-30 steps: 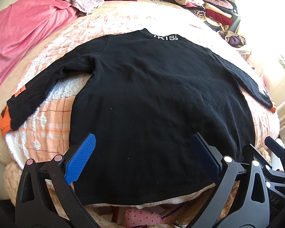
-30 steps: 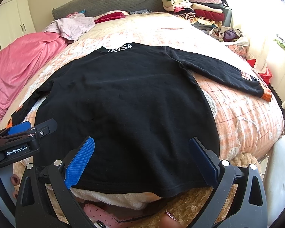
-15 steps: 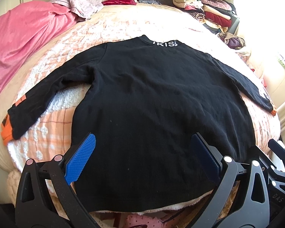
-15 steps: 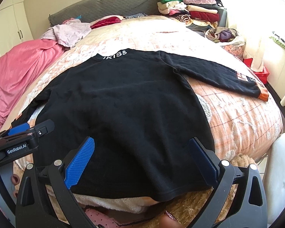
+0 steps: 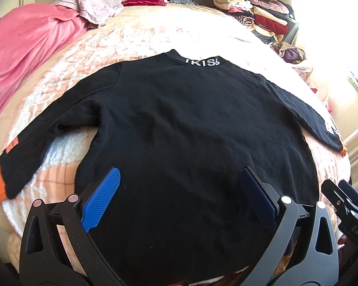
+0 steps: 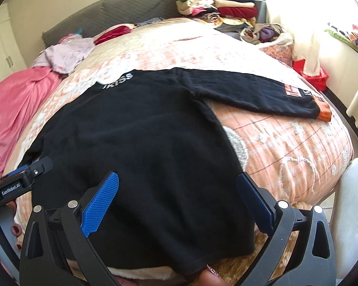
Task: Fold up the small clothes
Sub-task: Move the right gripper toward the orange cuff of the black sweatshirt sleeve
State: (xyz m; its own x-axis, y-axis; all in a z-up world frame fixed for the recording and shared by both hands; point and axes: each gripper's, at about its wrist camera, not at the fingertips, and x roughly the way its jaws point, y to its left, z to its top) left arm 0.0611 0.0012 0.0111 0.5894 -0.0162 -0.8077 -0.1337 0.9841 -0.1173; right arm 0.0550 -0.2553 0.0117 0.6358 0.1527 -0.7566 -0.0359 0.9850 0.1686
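The black sweatshirt [image 5: 191,131] lies flat, back up, on the bed [image 6: 286,147], both sleeves spread. Both the left hand-held gripper [image 5: 179,195] and right hand-held gripper [image 6: 176,195] hover released over its hem; pinching only 1 layer could drag and bunch it

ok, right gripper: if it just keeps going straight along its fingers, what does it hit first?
Most likely the black sweatshirt. The right gripper is open, its jaws wide over the sweatshirt's lower body near the hem, nothing between them. Height above the cloth is unclear, so contact could come further up toward the collar.
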